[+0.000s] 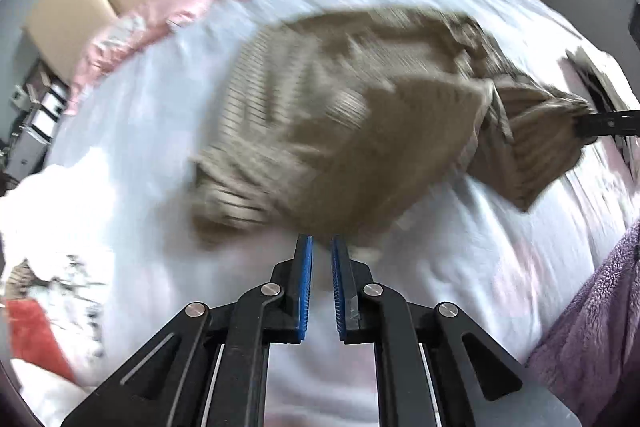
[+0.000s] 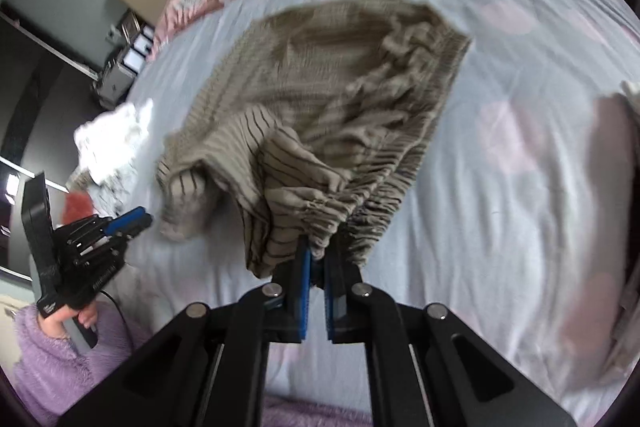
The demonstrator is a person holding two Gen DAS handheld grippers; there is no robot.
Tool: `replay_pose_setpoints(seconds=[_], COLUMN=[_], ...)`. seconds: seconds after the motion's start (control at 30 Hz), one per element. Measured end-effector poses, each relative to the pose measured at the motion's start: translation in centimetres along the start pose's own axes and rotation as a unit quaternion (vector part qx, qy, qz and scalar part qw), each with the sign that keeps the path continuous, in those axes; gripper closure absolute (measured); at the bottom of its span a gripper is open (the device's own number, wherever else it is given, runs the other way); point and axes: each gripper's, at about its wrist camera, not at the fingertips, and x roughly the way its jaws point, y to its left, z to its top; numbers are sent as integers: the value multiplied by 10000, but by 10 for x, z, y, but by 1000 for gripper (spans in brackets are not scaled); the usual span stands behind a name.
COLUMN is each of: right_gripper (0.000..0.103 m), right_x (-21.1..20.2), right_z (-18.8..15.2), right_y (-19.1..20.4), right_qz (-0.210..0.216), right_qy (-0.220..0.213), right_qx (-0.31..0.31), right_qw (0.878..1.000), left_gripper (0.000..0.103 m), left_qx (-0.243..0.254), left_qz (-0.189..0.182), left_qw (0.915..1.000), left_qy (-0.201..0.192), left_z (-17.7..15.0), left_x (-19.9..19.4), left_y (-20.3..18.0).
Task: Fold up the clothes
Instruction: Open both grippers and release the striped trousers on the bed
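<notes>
The right gripper (image 2: 316,259) clamps the striped brown garment (image 2: 320,107) at lower centre, above the bed (image 2: 520,147). The left gripper (image 1: 321,247) has its jaws closed on nothing.

Soft even daylight, striped garment (image 1: 340,115) beyond the claws smeared by motion blur, bedding (image 1: 140,131) washed out left of the left claw, fisheye bending, dark corners

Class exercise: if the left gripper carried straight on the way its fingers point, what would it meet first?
Probably the striped brown garment, whose near edge hangs just past the left gripper. Depth is unclear in the blur; if it passed under that edge, it would reach the white bedcover next.
</notes>
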Motion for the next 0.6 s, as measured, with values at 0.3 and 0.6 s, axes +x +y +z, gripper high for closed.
replay_pose_setpoints(seconds=[0.3, 0.6], right_gripper=[98, 93], right_x=[-50, -15], right_z=[-4, -7], right_y=[-18, -43], right_qz=[-773, -1039], right_qy=[-128, 395], right_qx=[46, 263], right_qw=[9969, 9935], left_gripper=[93, 73], left_qx=[184, 1405], left_qz=[84, -306], left_qw=[9997, 9895], left_qy=[-113, 146], left_z=[-23, -34], left_x=[-28, 10], left_y=[58, 0])
